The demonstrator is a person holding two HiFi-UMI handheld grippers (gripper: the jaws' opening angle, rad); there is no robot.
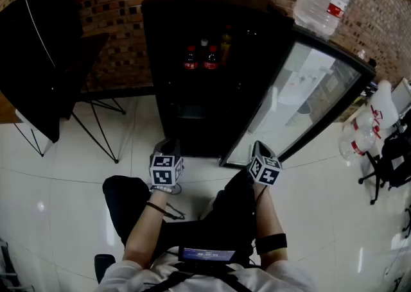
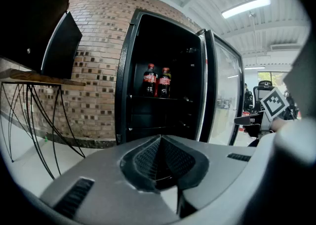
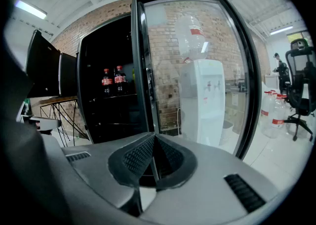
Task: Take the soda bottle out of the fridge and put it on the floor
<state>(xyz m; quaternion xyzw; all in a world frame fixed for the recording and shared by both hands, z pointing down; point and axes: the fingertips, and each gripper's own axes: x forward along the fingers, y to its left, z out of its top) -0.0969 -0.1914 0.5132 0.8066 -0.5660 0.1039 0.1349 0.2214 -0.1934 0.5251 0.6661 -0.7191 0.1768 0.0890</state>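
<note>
- Left gripper (image 2: pixel 160 142): jaws pressed together, nothing between them. It is held low in front of the person, aimed at the open fridge (image 2: pixel 126 85) and well short of it.
- Right gripper (image 3: pixel 154 142): jaws also closed tight and empty, the pads meeting along one seam. It is level with the left one and just to its right, pointed toward the edge of the swung-out door (image 3: pixel 197 66).
- Soda bottles (image 2: pixel 149 79): two with dark contents and red labels stand upright side by side, touching or nearly so, on an upper shelf (image 2: pixel 158 98) inside the dark fridge. Neither gripper is near them. Other items behind them are too dim to name.
- The fridge is a tall black cabinet standing against a brick wall (image 1: pixel 115 2). Its glass door hangs wide open toward the person's right.
- The floor (image 1: pixel 64 181) is pale glossy tile, with a bare patch in front of the fridge between both grippers and the cabinet.
- Left of the fridge is a table (image 2: pixel 29 77) on thin black wire legs, with a dark panel above it.
- Right of the fridge, seen through the door glass, is a white water dispenser (image 3: pixel 205 100) with an upturned jug on top.
- Further right, clear water jugs (image 3: pixel 274 115) sit on the floor beside a black office chair (image 3: pixel 298 85).
</note>
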